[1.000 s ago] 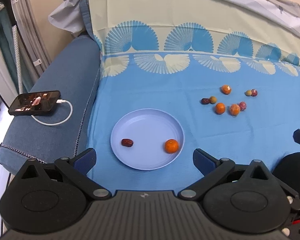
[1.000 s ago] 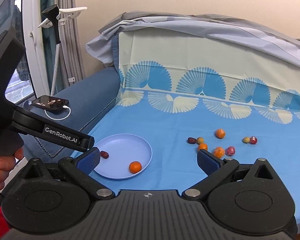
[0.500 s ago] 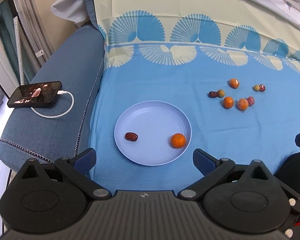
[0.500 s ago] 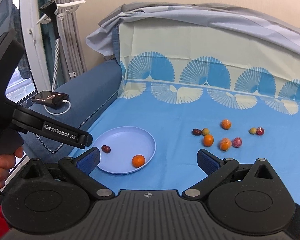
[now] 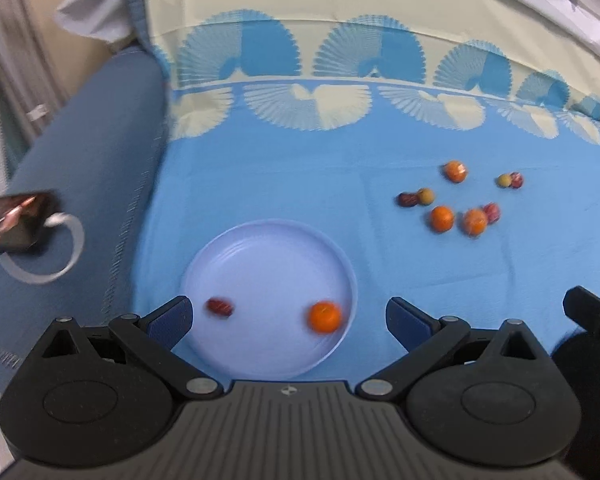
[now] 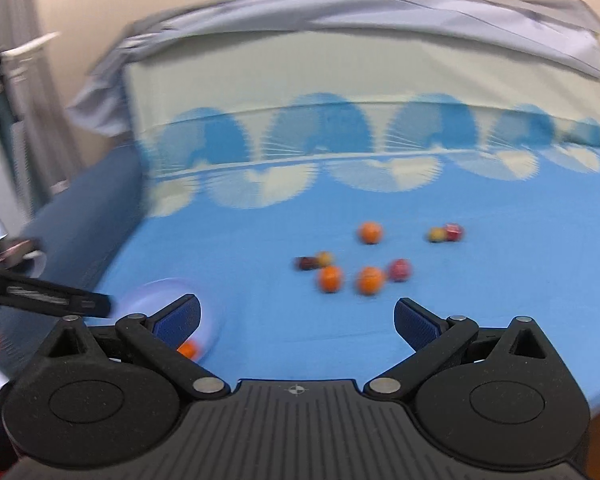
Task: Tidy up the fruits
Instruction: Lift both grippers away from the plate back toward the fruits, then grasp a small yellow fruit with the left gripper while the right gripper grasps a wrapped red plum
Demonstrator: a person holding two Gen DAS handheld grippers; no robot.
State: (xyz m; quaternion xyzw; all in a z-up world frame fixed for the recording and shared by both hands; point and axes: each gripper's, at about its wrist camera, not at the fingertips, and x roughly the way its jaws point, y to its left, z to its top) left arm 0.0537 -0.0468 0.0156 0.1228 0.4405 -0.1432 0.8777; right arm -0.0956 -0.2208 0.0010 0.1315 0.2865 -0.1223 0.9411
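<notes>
A light blue plate (image 5: 236, 248) lies on the blue cloth and holds a small orange (image 5: 325, 317) and a dark red date (image 5: 219, 306). My left gripper (image 5: 286, 320) is open and empty, hovering just before the plate. Several loose fruits lie to the right: oranges (image 5: 442, 218), a date (image 5: 406, 199) and small red and yellow fruits (image 5: 510, 180). My right gripper (image 6: 296, 318) is open and empty, facing the same cluster of oranges (image 6: 330, 279), a little short of it. The plate (image 6: 156, 292) shows at its lower left, partly hidden.
A phone (image 5: 14, 220) on a white cable lies on the dark blue sofa arm (image 5: 92, 152) at left. The patterned cloth rises up the backrest (image 5: 340, 56) behind the fruits. The left gripper's body (image 6: 44, 300) crosses the right wrist view's left edge.
Both grippers have moved forward and lower toward the cloth. The right gripper swung right, so the loose fruits are now centred ahead of it. Both stay open.
</notes>
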